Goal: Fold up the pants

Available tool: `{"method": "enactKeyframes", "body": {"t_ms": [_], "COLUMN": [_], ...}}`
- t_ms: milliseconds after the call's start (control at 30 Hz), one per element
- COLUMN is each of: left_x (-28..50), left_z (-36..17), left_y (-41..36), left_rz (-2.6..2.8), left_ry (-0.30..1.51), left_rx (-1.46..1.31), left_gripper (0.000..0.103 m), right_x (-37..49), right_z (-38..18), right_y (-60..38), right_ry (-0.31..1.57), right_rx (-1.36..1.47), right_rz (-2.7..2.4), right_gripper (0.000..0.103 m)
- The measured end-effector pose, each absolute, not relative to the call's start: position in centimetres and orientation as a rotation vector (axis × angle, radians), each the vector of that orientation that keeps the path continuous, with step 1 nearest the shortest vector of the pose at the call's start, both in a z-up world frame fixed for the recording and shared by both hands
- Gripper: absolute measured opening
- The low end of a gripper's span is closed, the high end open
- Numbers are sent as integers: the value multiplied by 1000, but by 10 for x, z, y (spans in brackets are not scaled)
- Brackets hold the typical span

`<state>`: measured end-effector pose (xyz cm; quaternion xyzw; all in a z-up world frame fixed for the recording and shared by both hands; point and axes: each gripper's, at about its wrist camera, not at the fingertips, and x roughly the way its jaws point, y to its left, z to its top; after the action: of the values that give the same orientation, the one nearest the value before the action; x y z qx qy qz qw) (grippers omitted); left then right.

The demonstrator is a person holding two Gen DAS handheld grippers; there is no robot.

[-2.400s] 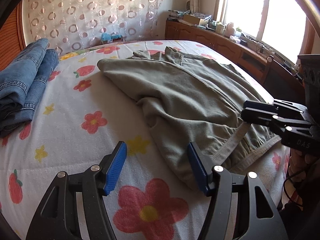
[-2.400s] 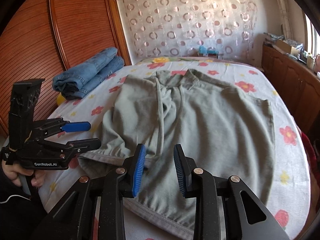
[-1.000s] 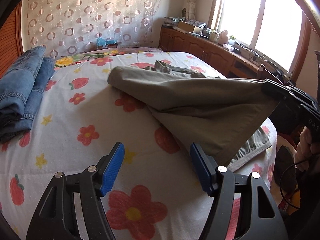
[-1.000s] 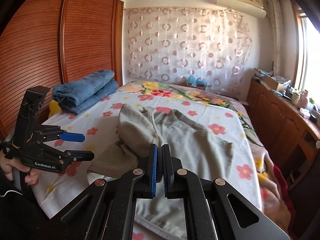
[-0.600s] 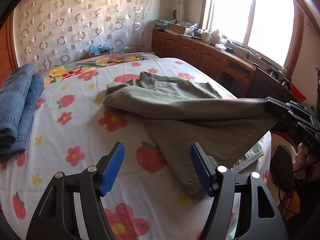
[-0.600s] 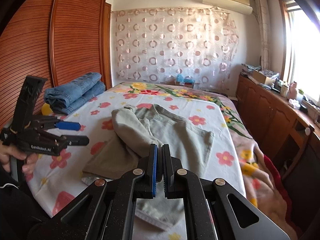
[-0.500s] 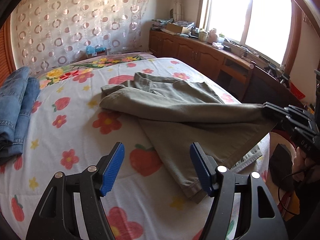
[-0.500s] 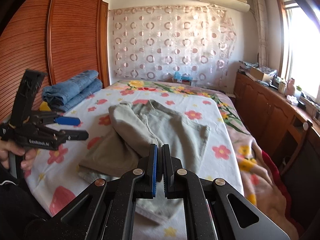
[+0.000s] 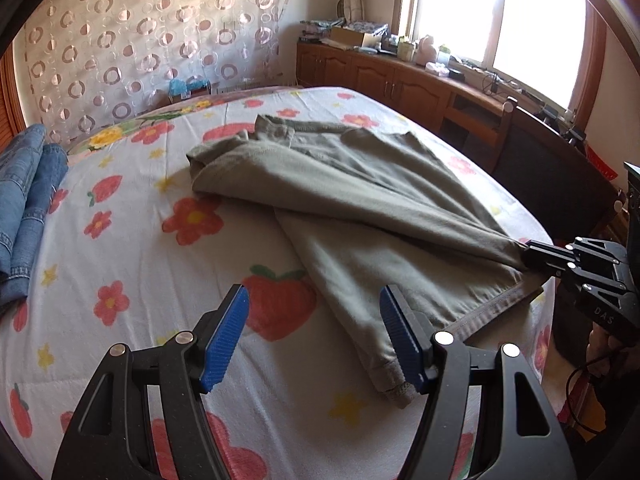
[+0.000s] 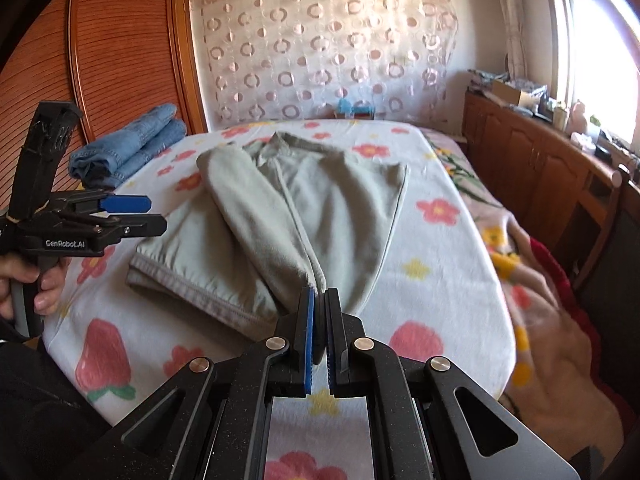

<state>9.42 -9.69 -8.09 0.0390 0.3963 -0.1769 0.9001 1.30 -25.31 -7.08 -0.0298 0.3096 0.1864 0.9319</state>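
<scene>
Olive-green pants point(image 9: 360, 208) lie across a bed covered by a white sheet printed with flowers and strawberries point(image 9: 132, 248). Over the last couple of seconds the right gripper point(image 10: 318, 300) closed on the fabric near one leg's hem, lifted it, and carried it across the garment; that leg now drapes diagonally over the other as a long, taut ridge running from the waistband at the far side of the bed toward the near edge. This appears to be the first lengthwise fold, one leg being brought on top of the other, and it is not yet laid flat or aligned. The right gripper's blue pads are pinched together with a bunched corner of the pant leg clamped between them, held slightly above the sheet. The left gripper point(image 9: 316, 332) is spread wide and holds nothing; it hovers above the sheet, its right pad point(image 9: 400, 340) just beside the hem of the lower leg point(image 9: 460, 320), not visibly touching it. A stack of folded blue jeans point(image 10: 132, 144) sits at the far left corner of the bed, well apart from the pants.
</scene>
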Motion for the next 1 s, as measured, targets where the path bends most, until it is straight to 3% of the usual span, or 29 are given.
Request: {"method": "enactKeyframes", "body": {"t_ms": [600,667,733,800,1000], "left_x": [92,92,91,90,89], "left_z": [-96,-94,-89,-83,-66], "left_y": [-95,-92,-89,-85,-70], "left_rz": [-362,-356,-342,-328,-292], "left_ry": [845,839,817,791,733], "left_rx": [73,63,55,46,18], "left_gripper": [69,69,69,69,69], "right_x": [22,22,22,25,47], "right_z": [-66,-63,-58,-52,-35], "right_y": [-257,-260,-263,-266,-265], "right_ry": [680,669,642,622,585], "right_rx": [-36,-26,-20,-19,-44], "right_rz": [379,385,374,362,362], "right_gripper": [5,11,27,35,36]}}
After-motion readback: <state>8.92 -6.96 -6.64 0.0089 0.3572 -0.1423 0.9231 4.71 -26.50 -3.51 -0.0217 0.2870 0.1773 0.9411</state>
